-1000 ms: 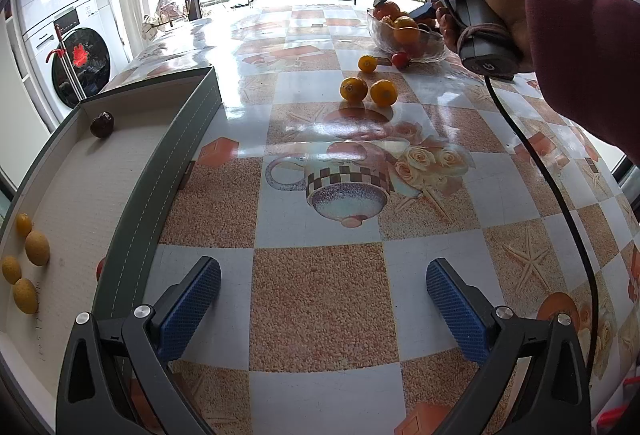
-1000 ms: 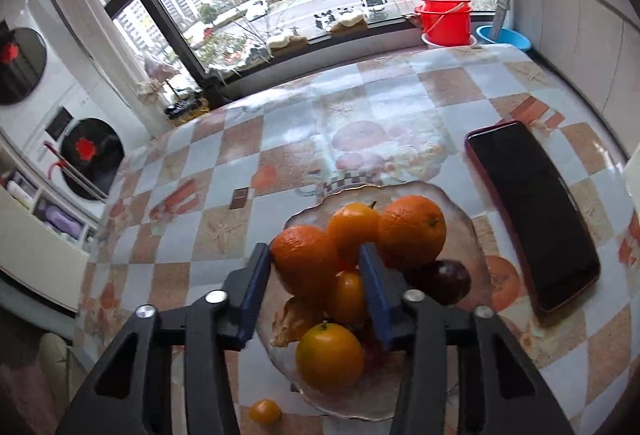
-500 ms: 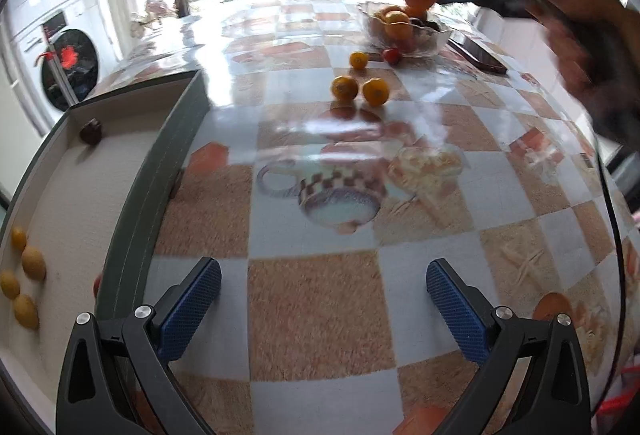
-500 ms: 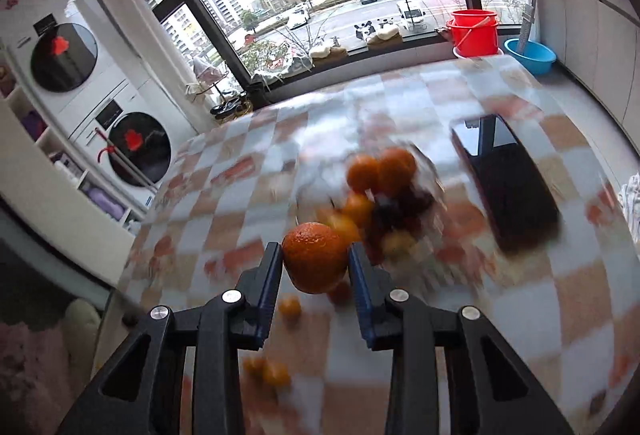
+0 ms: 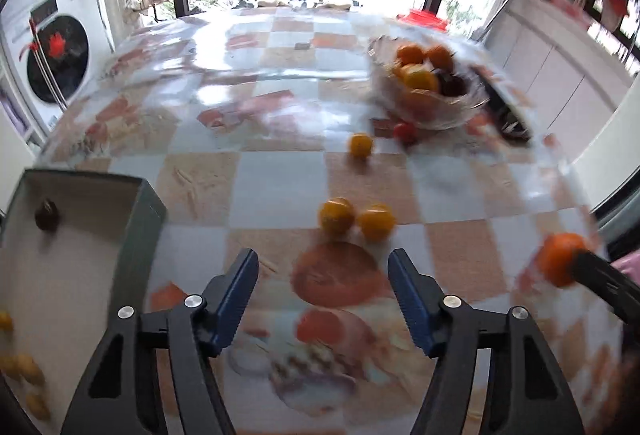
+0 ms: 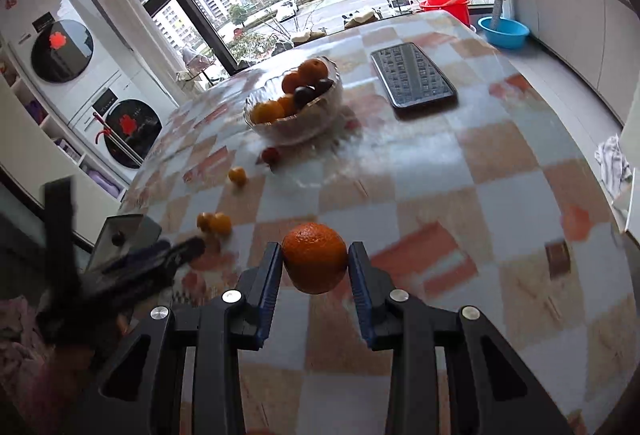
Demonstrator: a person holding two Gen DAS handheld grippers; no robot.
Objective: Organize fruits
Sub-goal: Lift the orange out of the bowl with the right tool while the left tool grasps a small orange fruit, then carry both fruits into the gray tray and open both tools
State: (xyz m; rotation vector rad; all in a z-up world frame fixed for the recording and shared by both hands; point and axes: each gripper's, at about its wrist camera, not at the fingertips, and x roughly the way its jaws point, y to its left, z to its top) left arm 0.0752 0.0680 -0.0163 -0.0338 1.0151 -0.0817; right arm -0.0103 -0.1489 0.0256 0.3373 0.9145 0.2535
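Note:
My right gripper (image 6: 314, 271) is shut on an orange (image 6: 315, 262) and holds it above the table, well back from the glass fruit bowl (image 6: 316, 115). That orange also shows at the right edge of the left wrist view (image 5: 560, 263). My left gripper (image 5: 322, 295) is open and empty, just short of two small yellow-orange fruits (image 5: 354, 221). The glass bowl (image 5: 460, 111) holds oranges and a dark plum. A grey tray (image 5: 138, 235) at the left holds a dark plum (image 5: 46, 219) and several small yellow fruits (image 5: 24, 371).
A small yellow fruit (image 5: 360, 145) and a small red fruit (image 5: 404, 131) lie in front of the bowl. A black phone (image 6: 412, 79) lies right of the bowl. The patterned table's right edge (image 5: 580, 195) is close. Washing machines stand at the left.
My right gripper lifted an orange out of the bowl and carried it back toward the near side. My left gripper moved forward toward the two loose fruits, still open.

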